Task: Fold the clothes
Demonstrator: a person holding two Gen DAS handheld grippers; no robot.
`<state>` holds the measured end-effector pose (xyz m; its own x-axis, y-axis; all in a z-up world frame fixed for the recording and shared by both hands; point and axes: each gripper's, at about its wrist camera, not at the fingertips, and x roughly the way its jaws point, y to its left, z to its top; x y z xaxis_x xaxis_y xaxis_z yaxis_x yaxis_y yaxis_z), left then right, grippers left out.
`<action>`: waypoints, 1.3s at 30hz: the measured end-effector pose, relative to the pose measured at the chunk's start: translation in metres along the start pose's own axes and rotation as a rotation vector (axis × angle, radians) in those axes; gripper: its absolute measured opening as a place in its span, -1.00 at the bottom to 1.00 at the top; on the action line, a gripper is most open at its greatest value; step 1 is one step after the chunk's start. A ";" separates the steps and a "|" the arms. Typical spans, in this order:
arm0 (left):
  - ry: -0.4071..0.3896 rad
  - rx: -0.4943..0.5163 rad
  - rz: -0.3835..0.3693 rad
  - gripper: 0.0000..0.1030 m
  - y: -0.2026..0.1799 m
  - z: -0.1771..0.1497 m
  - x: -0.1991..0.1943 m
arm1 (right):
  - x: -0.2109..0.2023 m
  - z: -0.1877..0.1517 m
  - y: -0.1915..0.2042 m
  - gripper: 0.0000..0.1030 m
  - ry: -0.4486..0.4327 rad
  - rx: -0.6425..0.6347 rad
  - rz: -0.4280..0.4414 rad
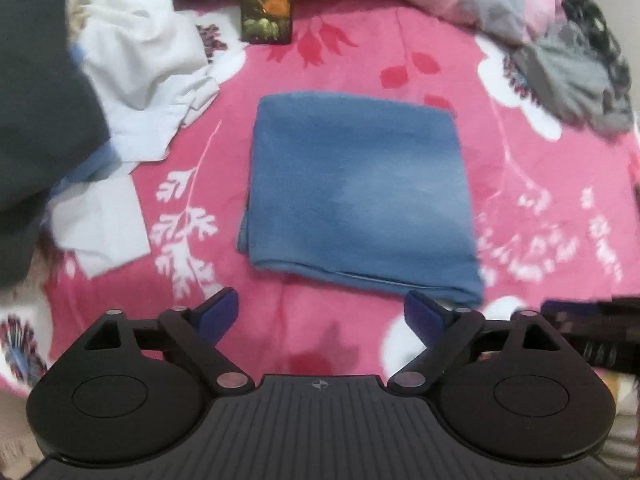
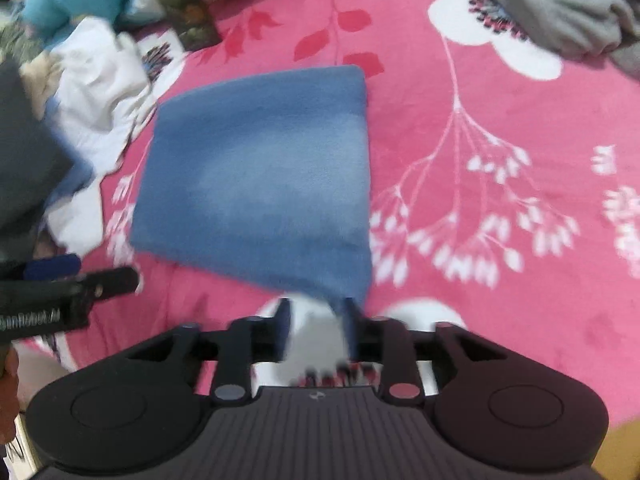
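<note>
Ahead of the left gripper (image 1: pixel 322 314) — jaws wide, empty — the blue cloth (image 1: pixel 360 196) lies folded square. Right gripper (image 2: pixel 316 330): part-open, holding nothing. White garments (image 1: pixel 136 64) and grey garments (image 1: pixel 568 76) remain unfolded.

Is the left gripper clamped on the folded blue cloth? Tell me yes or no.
No. The left gripper stands wide open above the pink bedspread, its pads clear of the folded blue cloth.

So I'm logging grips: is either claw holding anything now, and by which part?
Nothing is held. The left claw is wide open above the blanket, and the right claw stands open at the blue cloth's near corner.
</note>
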<state>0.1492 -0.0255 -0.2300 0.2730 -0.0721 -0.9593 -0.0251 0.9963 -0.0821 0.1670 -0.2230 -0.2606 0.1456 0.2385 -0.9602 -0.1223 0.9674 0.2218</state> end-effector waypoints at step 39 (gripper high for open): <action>-0.020 -0.045 0.139 0.87 -0.029 -0.013 -0.074 | -0.092 -0.024 0.038 0.37 -0.074 -0.004 -0.203</action>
<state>0.1170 -0.0493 -0.1597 0.2832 0.0676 -0.9567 -0.1066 0.9935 0.0386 0.1259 -0.2103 -0.1677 0.2397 0.0446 -0.9698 -0.0868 0.9959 0.0243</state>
